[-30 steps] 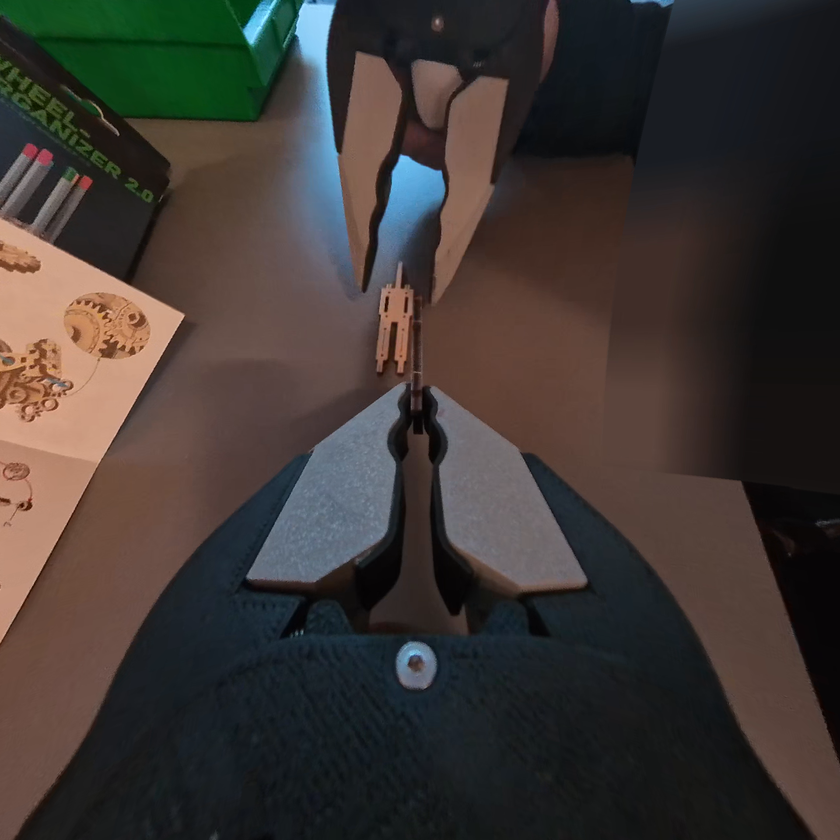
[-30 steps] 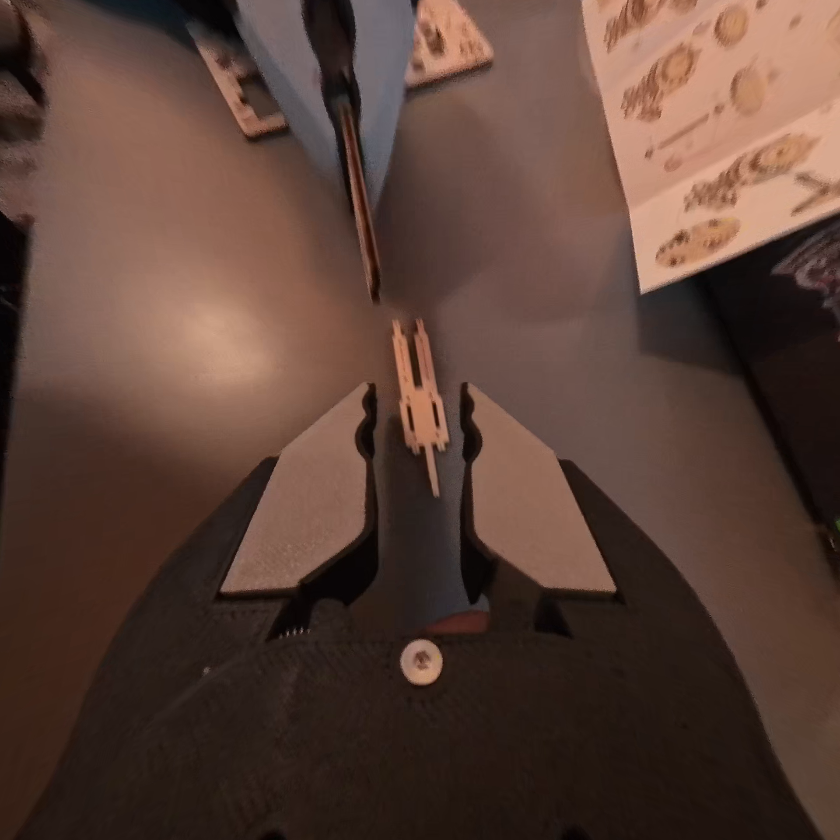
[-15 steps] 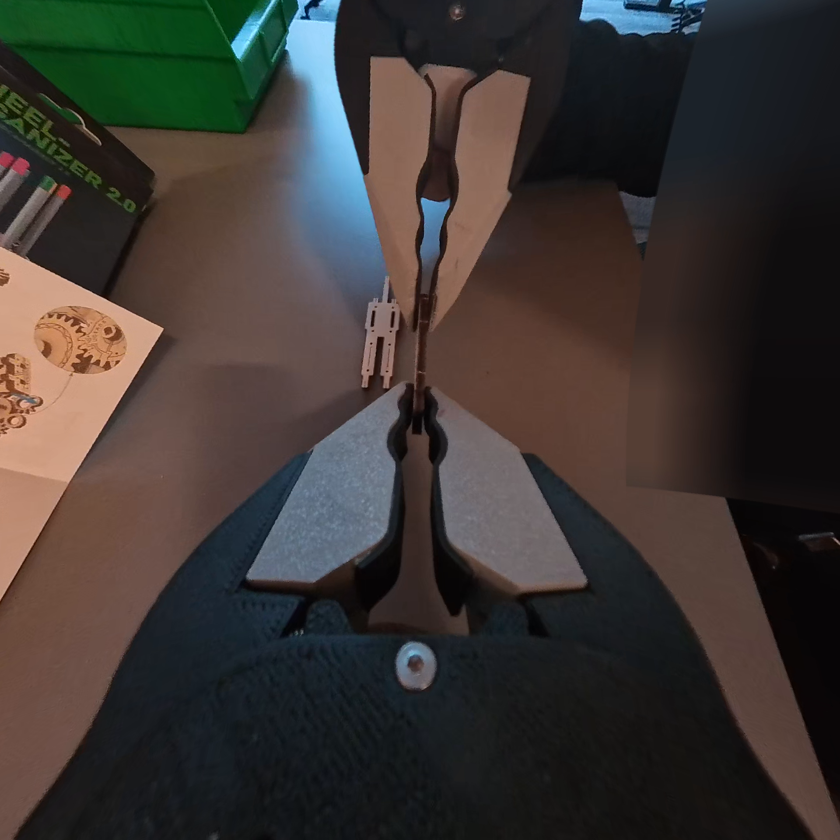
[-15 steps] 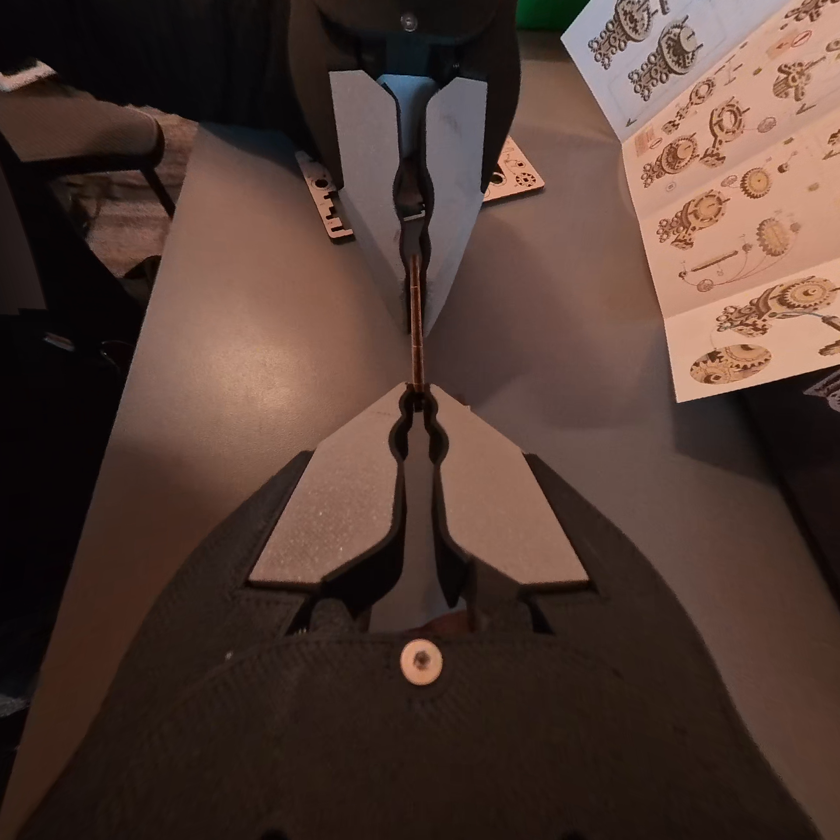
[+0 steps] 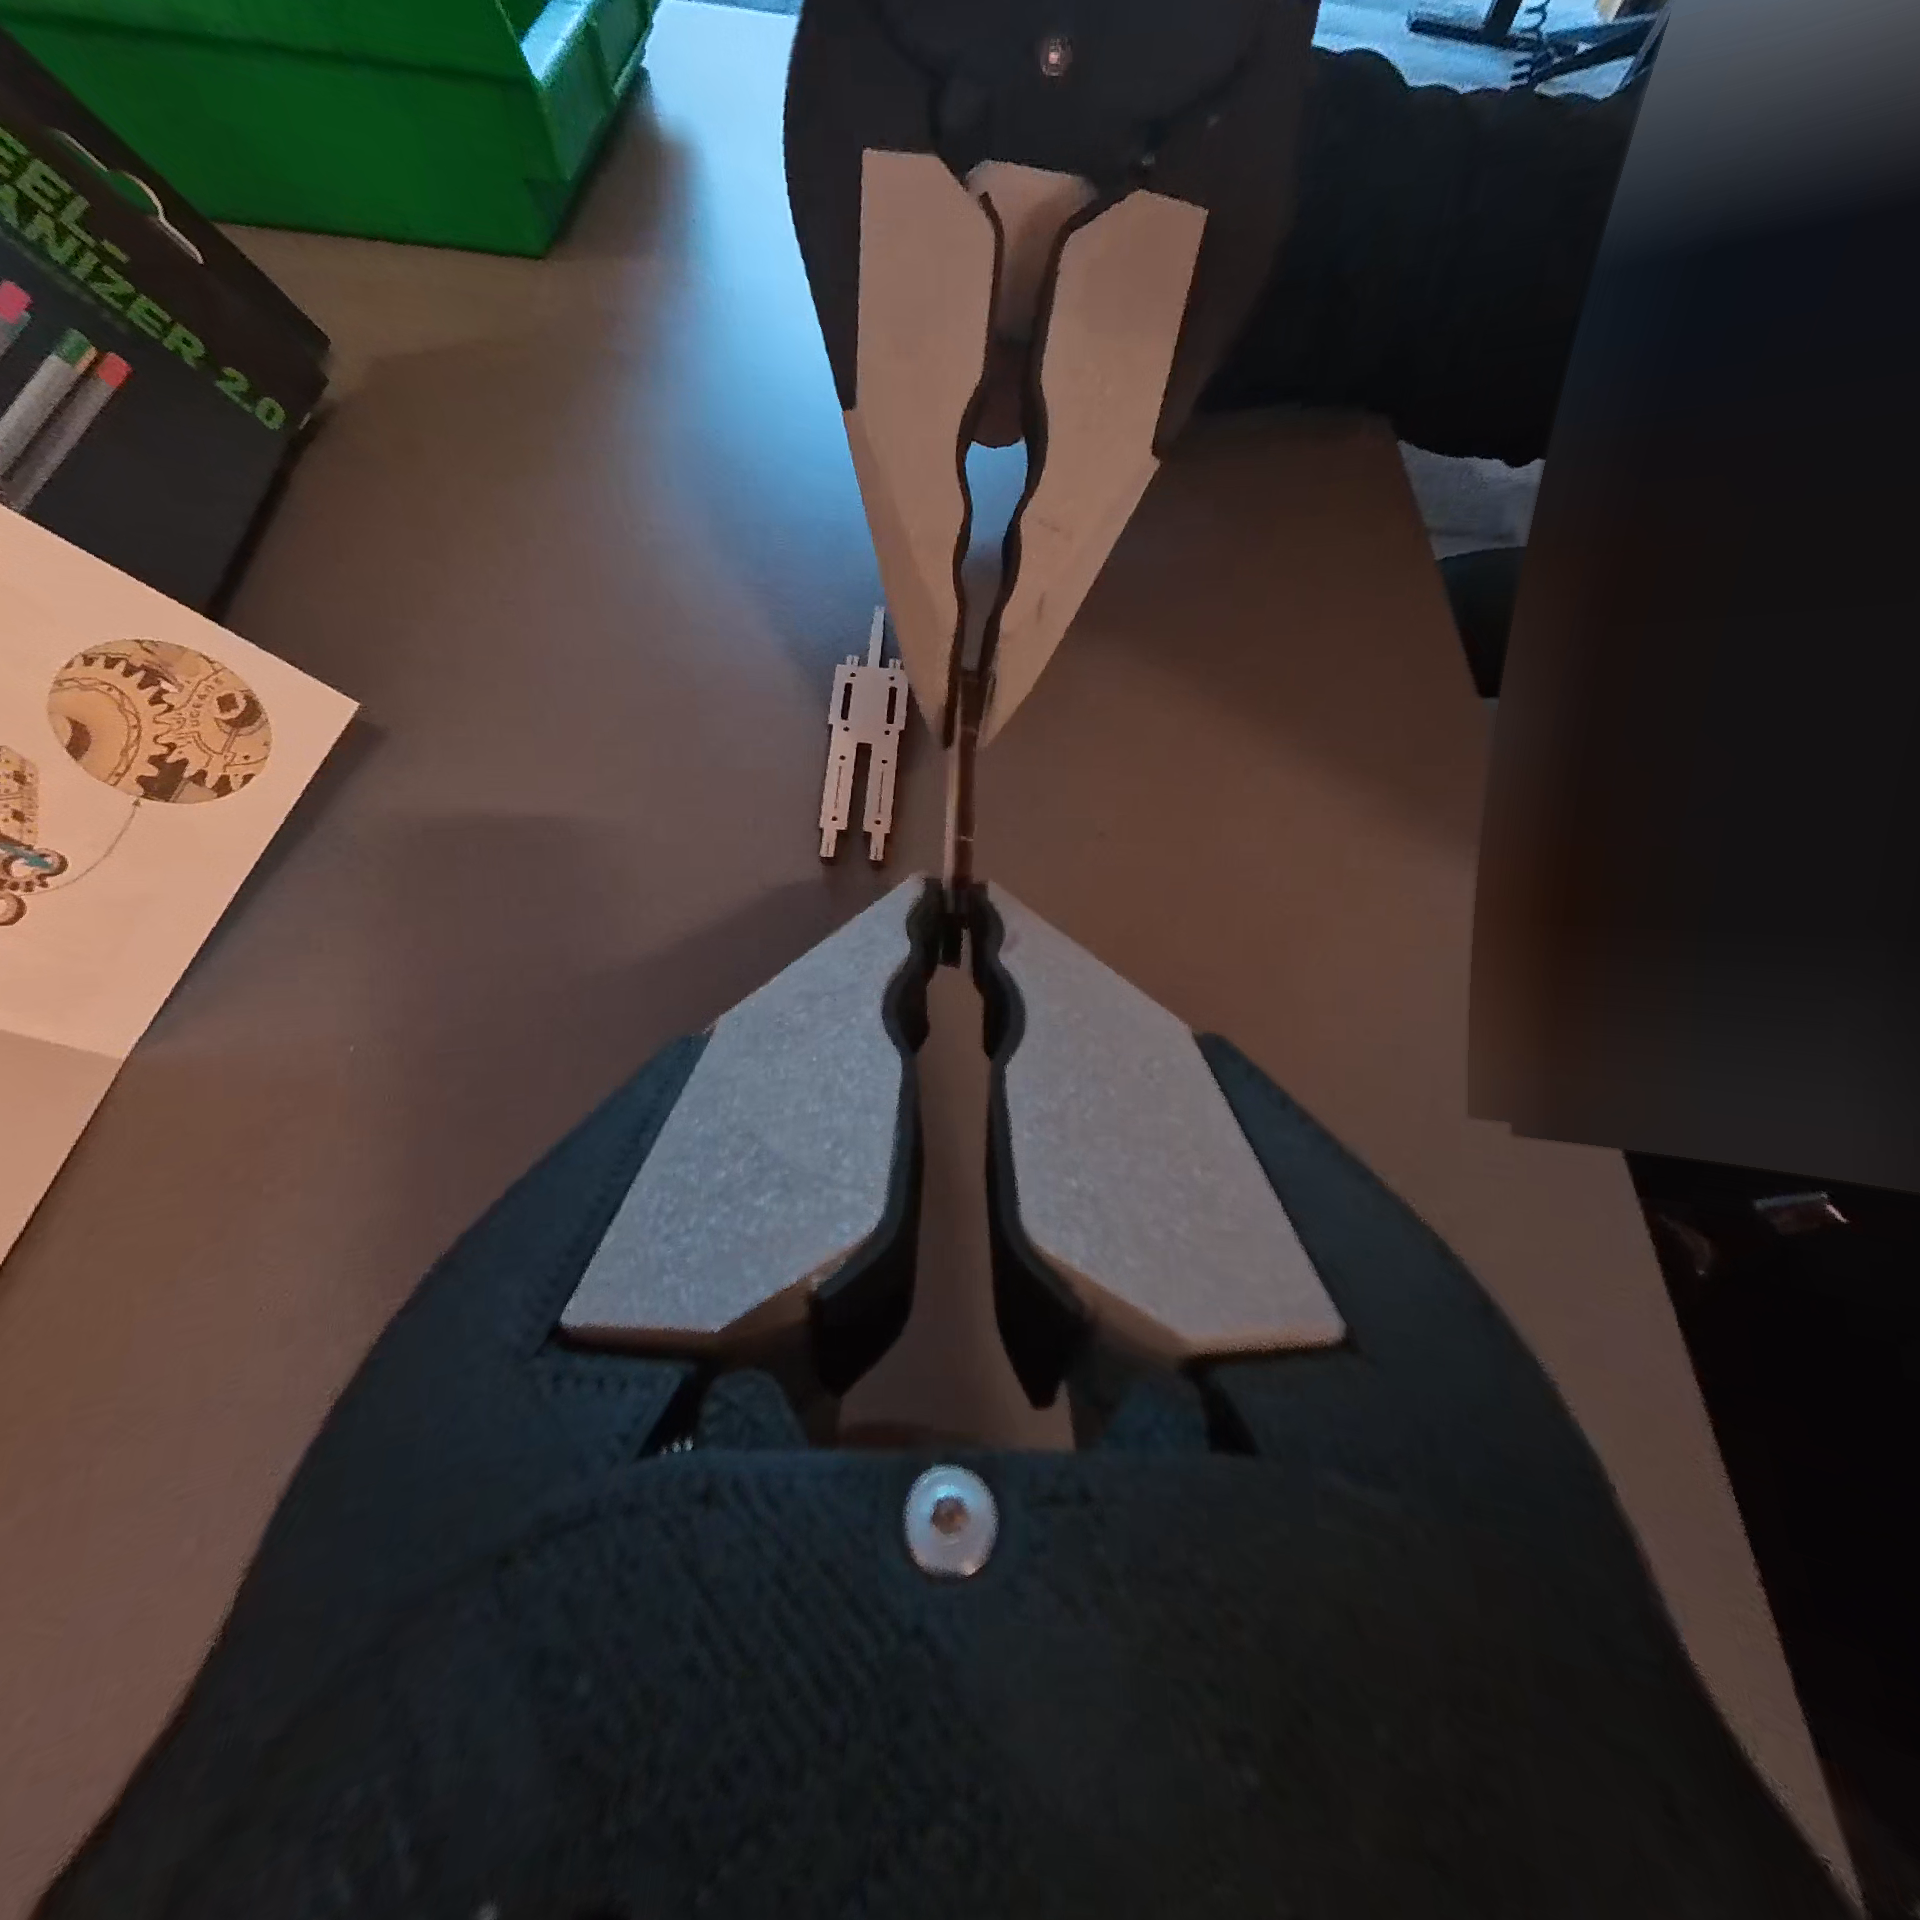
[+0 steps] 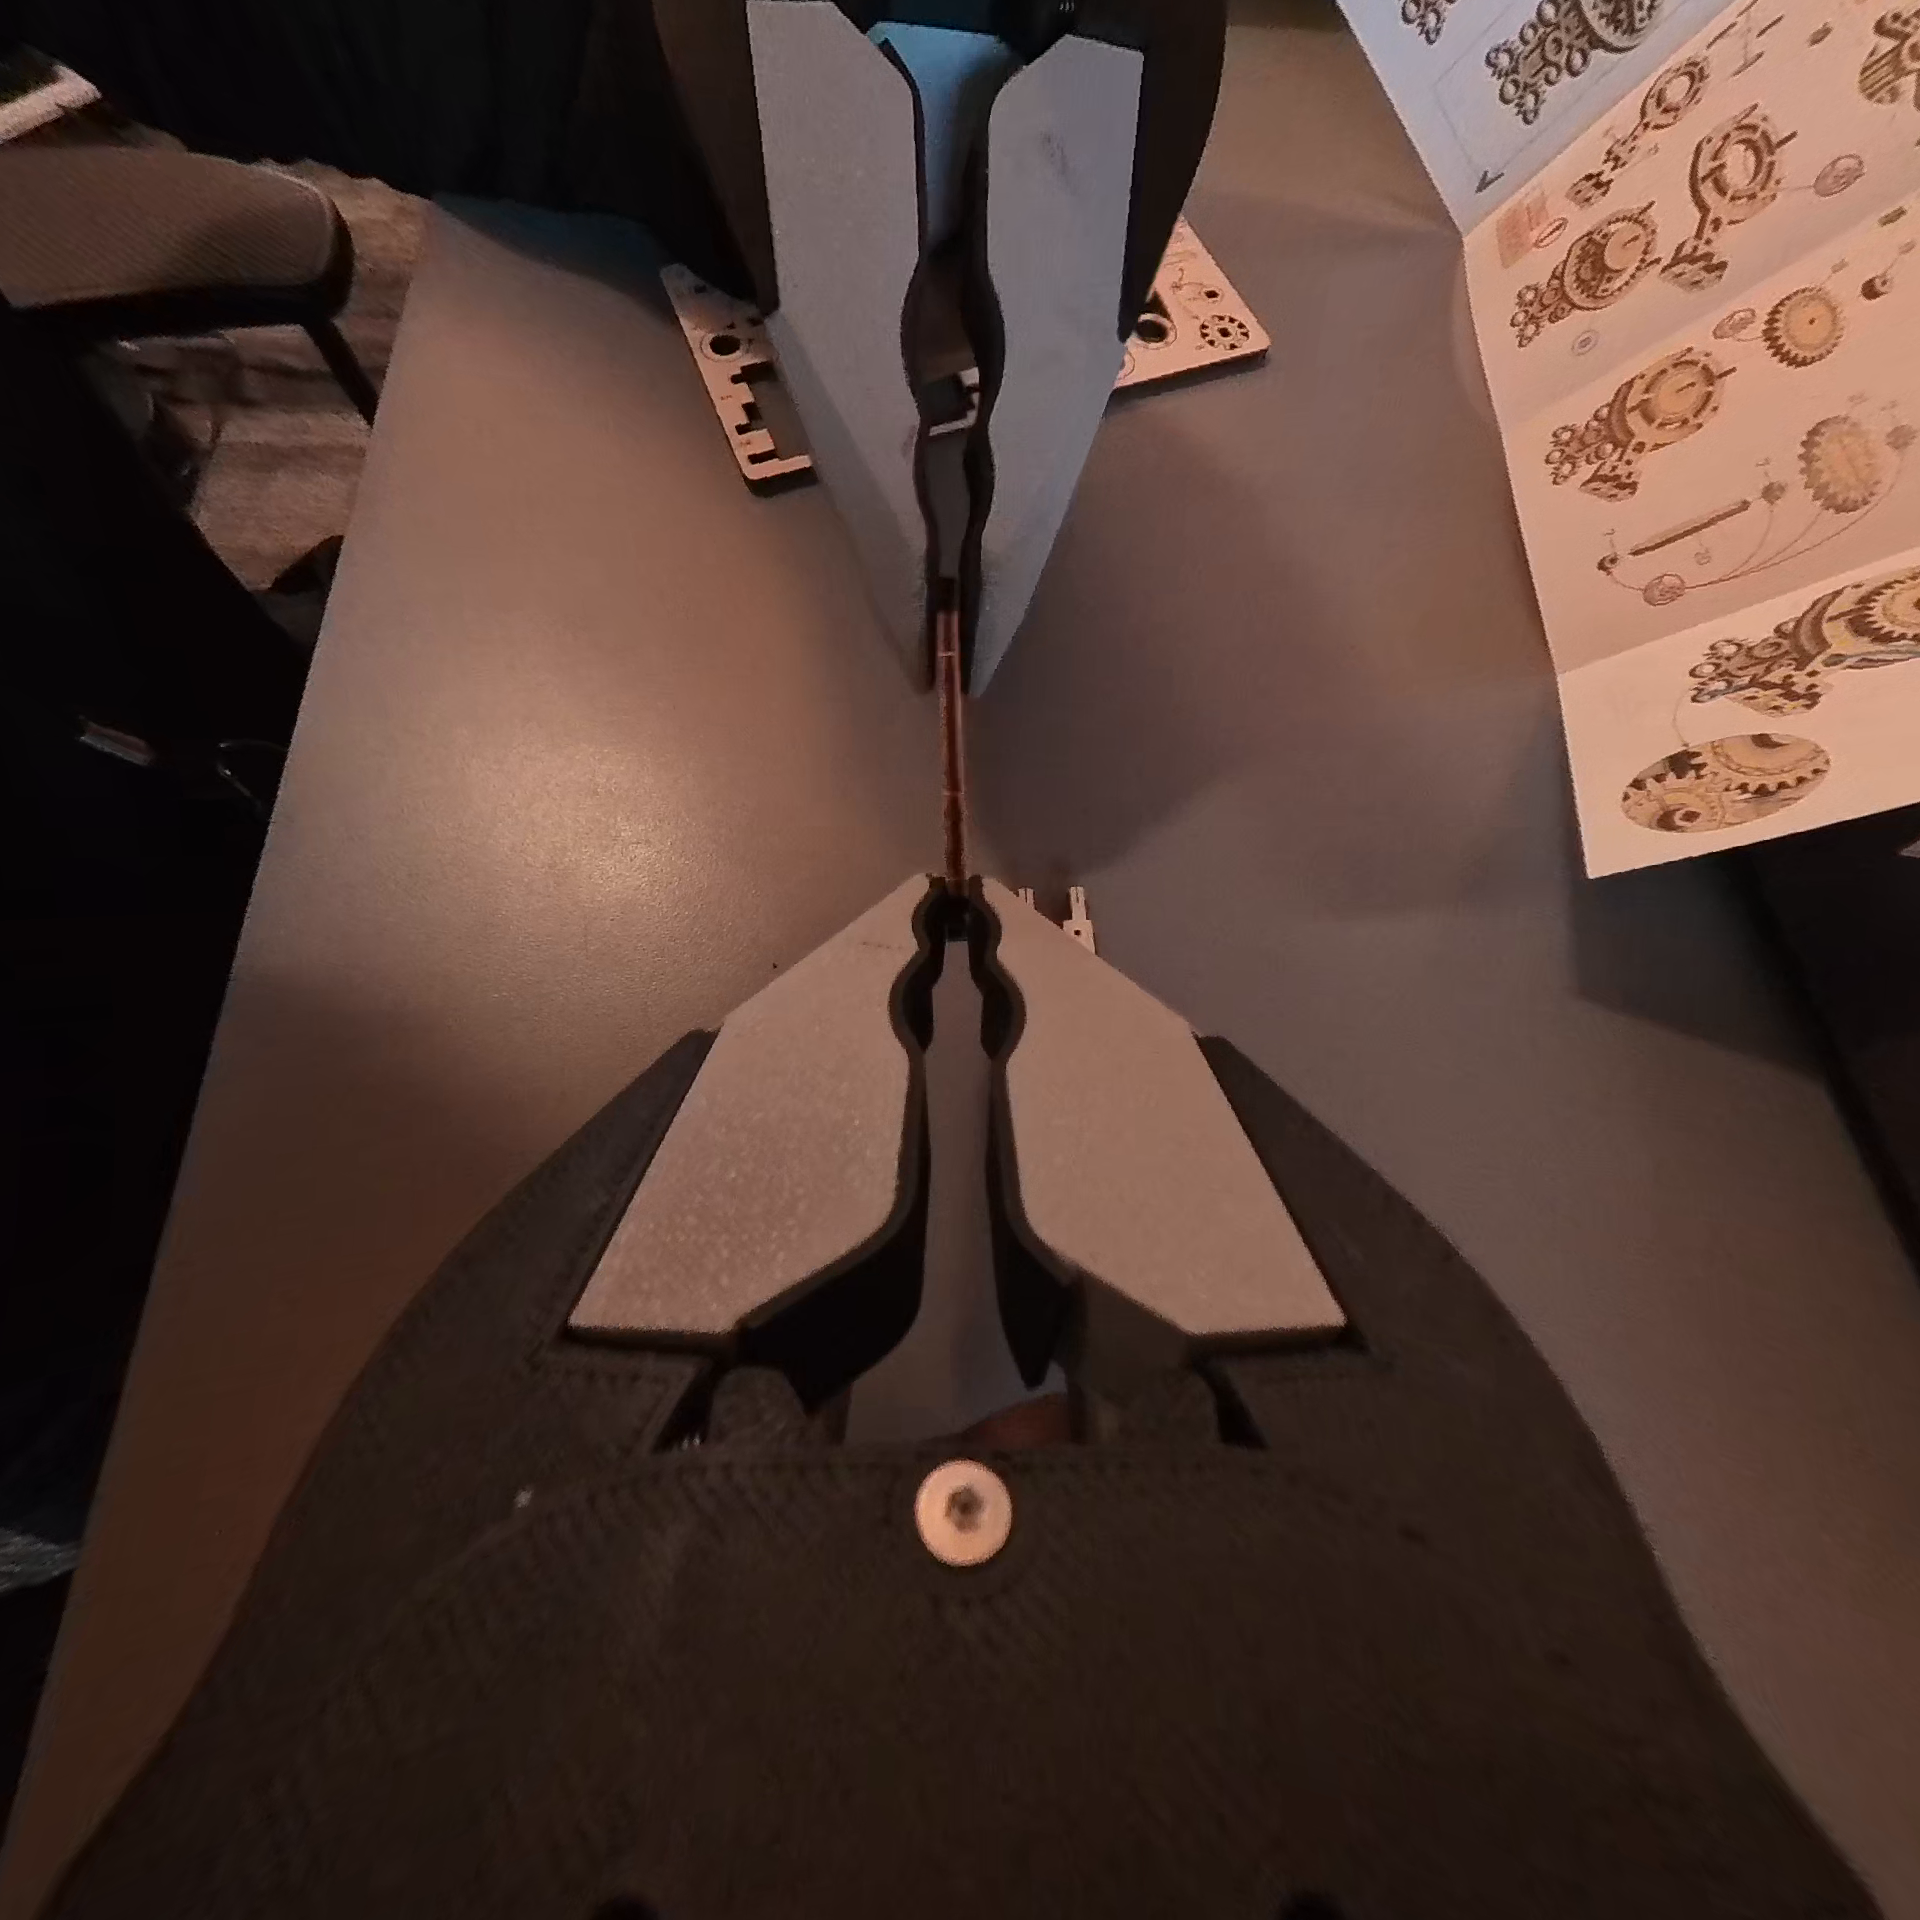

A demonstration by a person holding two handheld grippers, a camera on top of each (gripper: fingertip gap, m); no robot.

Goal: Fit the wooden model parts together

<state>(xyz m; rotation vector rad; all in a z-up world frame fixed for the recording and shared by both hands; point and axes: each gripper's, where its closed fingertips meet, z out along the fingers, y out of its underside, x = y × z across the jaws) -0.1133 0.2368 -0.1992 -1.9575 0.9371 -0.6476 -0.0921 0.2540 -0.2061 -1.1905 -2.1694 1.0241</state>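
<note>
A thin wooden strip (image 5: 961, 790), seen edge-on, spans between the two grippers above the grey table (image 5: 571, 623). My left gripper (image 5: 956, 904) is shut on its near end. My right gripper (image 5: 971, 717) faces it, shut on the far end. In the right wrist view the strip (image 6: 951, 779) runs from my right gripper (image 6: 956, 904) to my left gripper (image 6: 951, 665). A small pale fork-shaped wooden part (image 5: 862, 769) lies flat on the table just left of the strip. It is mostly hidden behind my right finger in the right wrist view (image 6: 1070, 904).
A green bin (image 5: 364, 104), a black box with pens (image 5: 135, 343) and an instruction leaflet (image 5: 135, 831) lie at the left. Laser-cut wooden sheets (image 6: 748, 405) lie behind my left gripper, near another view of the leaflet (image 6: 1714, 468). The table edge runs along the right (image 5: 1507, 935). Left and right tips are no more than a few centimetres apart.
My right gripper was open around the fork-shaped part one second ago. It has moved to the strip's free end and shut on it. The fork part stays on the table.
</note>
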